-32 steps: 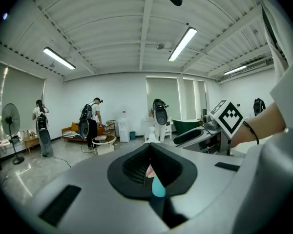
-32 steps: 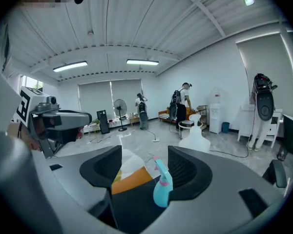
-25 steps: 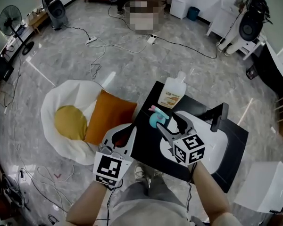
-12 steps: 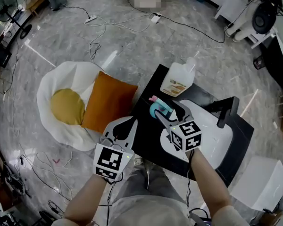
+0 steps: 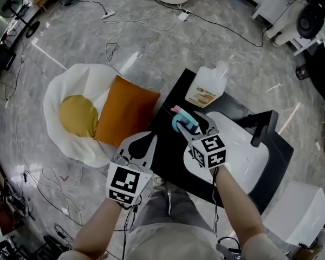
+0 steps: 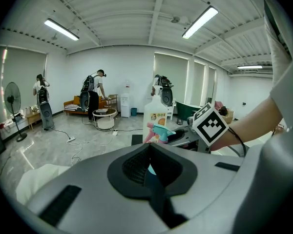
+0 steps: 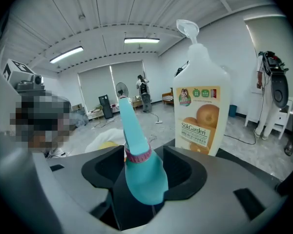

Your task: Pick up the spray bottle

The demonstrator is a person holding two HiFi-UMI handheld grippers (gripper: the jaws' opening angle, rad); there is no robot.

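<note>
Our right claw [image 5: 190, 129] is closed on the teal spray bottle [image 5: 182, 124]. Its 2 jaws pinch the body below the pink collar, a grip we judge leaves the nozzle free. The bottle sits over the black worktop [image 5: 165, 164], near the white orange-label bottle [image 5: 206, 88]; we cannot tell whether it has left the surface. Our left claw [image 5: 145, 145] hangs at the worktop's near edge, jaws together on nothing, apparently parked clear of the grasp.
</note>
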